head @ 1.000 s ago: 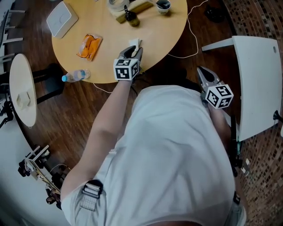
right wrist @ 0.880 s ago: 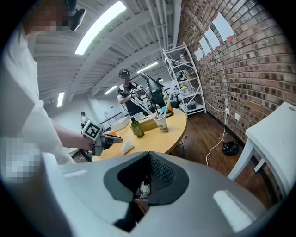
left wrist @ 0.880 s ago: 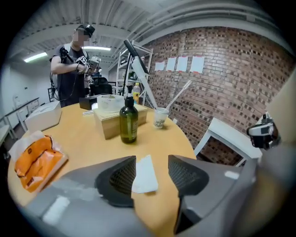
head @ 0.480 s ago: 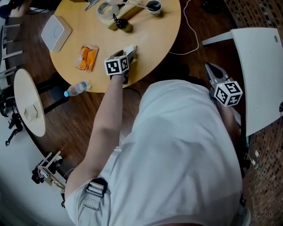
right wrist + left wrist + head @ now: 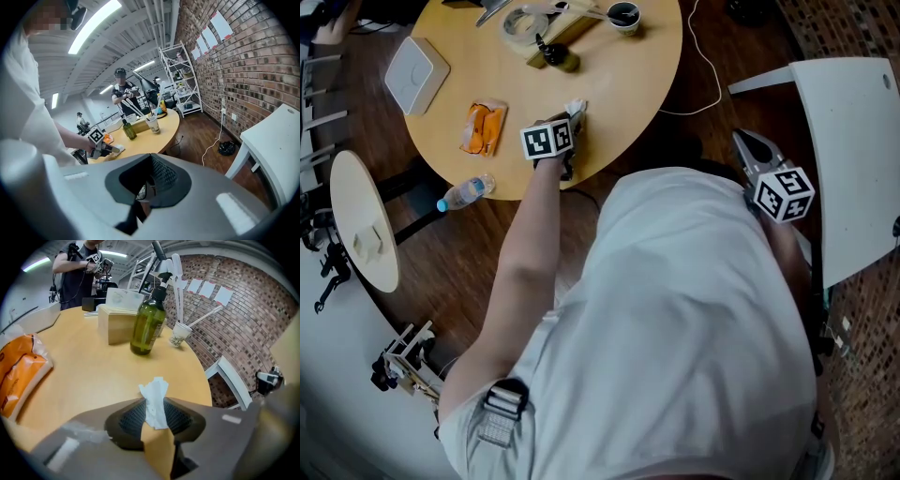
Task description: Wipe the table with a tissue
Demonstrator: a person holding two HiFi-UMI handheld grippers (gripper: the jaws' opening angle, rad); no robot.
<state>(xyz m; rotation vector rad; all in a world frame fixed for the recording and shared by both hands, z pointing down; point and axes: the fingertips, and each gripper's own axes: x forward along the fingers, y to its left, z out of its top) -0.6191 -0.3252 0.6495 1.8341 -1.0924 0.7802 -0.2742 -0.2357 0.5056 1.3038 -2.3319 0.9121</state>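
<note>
The left gripper (image 5: 155, 409) has just been closing and is being squeezed onto a white, crumpled tissue (image 5: 154, 394), which is being held upright over the round table (image 5: 84, 376), near its edge. The right gripper (image 5: 144, 188) is being held shut, off the table.

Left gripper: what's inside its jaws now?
A white tissue stands pinched between the left gripper's jaws, which have just been closing. Below, the table shows through the gap; the pads cover the tissue's sides.

A white, crumpled tissue (image 5: 153, 392) stood upright, pinched in the left claw (image 5: 154, 409), whose jaws had just closed on it, over the round, pale-wood worktop (image 5: 89, 376) near its edge.
</note>
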